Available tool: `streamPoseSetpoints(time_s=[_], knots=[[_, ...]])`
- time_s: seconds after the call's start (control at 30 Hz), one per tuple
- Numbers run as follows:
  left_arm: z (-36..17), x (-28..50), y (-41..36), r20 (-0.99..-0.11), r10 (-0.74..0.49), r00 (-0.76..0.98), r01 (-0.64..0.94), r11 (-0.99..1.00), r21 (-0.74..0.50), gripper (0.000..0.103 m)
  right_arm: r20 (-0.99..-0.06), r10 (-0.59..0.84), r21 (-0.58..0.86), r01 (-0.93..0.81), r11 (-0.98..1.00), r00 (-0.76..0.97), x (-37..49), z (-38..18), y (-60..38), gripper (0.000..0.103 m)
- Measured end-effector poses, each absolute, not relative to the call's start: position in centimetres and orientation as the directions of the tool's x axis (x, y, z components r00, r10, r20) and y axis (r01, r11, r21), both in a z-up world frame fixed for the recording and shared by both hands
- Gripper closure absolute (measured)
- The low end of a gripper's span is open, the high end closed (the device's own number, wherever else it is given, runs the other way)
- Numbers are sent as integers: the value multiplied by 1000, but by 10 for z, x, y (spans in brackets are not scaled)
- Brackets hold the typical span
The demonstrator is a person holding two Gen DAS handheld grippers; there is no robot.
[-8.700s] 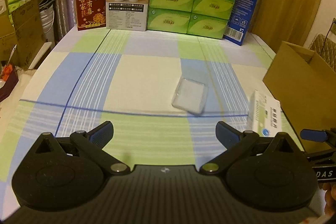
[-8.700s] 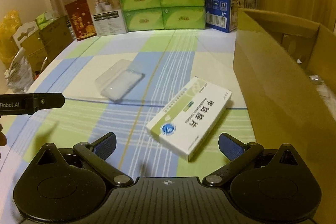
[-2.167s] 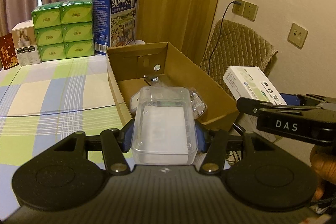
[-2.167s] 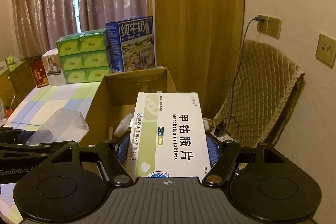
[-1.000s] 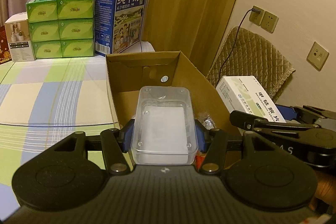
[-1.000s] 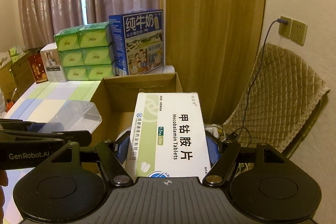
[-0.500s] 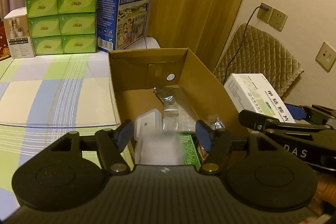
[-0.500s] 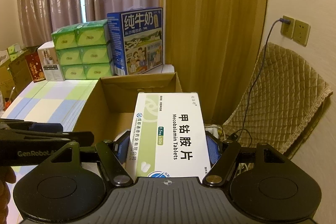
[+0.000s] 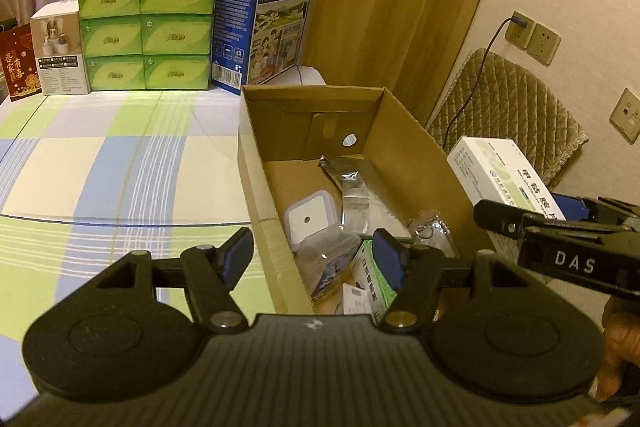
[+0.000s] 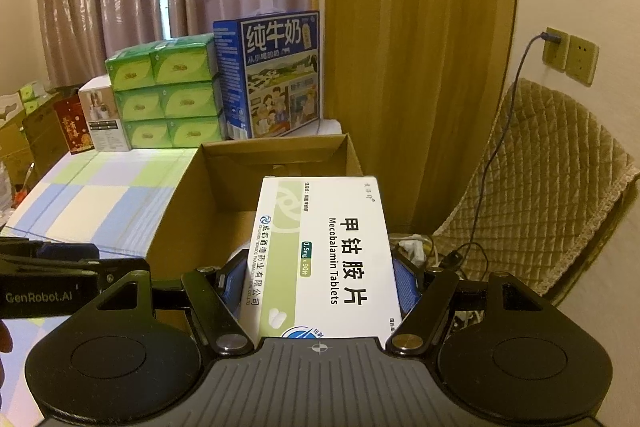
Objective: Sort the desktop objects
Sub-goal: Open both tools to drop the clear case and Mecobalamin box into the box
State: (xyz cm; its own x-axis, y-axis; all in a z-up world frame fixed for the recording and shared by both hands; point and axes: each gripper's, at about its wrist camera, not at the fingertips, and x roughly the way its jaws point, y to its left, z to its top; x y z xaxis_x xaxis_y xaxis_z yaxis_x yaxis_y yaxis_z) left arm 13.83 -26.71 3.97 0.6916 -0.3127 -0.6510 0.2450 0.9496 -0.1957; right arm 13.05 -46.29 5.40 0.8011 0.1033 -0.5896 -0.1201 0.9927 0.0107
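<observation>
Nearest in the left wrist view: left tool [image 9: 314, 259] with blue pads spread apart and nothing between them, jaws just opened, poised above the near end of the cardboard box [image 9: 416, 167]. Directly below and beyond, seen only from this side: clear plastic case [image 9: 326, 259] lying inside the box among a green-and-white carton [image 9: 370, 281], a square white lidded container [image 9: 310, 217], a silver foil pouch [image 9: 354, 193] and a crinkled clear wrapper [image 9: 434, 229]. At the right edge of the same view, right tool [image 9: 568, 227] from the side, medicine box [image 9: 500, 175] jutting forward from it past the box's right wall. In the right wrist view: right tool [image 10: 320, 285] clamped by both blue pads on the flanks of the medicine box [image 10: 320, 251], printed face up, "Mecobalamin Tablets" legible, raised over the near end of the cardboard box [image 10: 276, 163] and hiding most of its contents. Left tool [image 10: 52, 267] only a dark bar at the lower left there. Farther off, checked cloth on the desk [image 9: 120, 163]. At the back, stacked green tissue packs [image 9: 146, 27], blue milk carton [image 9: 264, 23], white product box [image 9: 60, 47] and red packet [image 9: 16, 67]. Quilted chair [image 10: 552, 187] and wall socket with cable [image 10: 556, 47] fuller on the right camera.
</observation>
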Motion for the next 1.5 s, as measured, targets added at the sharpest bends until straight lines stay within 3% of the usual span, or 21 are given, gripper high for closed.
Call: streamPoseSetpoints(time_s=[0.67, 0.73, 0.77, 1.3, 1.5], knots=[[37, 135, -262, -653, -318, 687, 237, 948, -212, 39, -563, 142, 21, -158, 987, 814, 141, 58, -448, 34], [36, 134, -261, -652, -319, 688, 238, 948, -212, 38, -550, 149, 16, -168, 986, 822, 144, 61, -446, 18], [37, 133, -260, -653, -319, 687, 238, 948, -213, 36, -542, 140, 12, -159, 987, 829, 144, 62, -446, 10], [42, 88, -250, -622, -336, 708, 270, 942, -201, 3, -559, 92, 112, -34, 993, 824, 82, 61, -488, 8], [47, 65, -250, -610, -341, 715, 291, 939, -184, 1, -589, 86, 107, -27, 994, 803, 45, 60, -490, 3]])
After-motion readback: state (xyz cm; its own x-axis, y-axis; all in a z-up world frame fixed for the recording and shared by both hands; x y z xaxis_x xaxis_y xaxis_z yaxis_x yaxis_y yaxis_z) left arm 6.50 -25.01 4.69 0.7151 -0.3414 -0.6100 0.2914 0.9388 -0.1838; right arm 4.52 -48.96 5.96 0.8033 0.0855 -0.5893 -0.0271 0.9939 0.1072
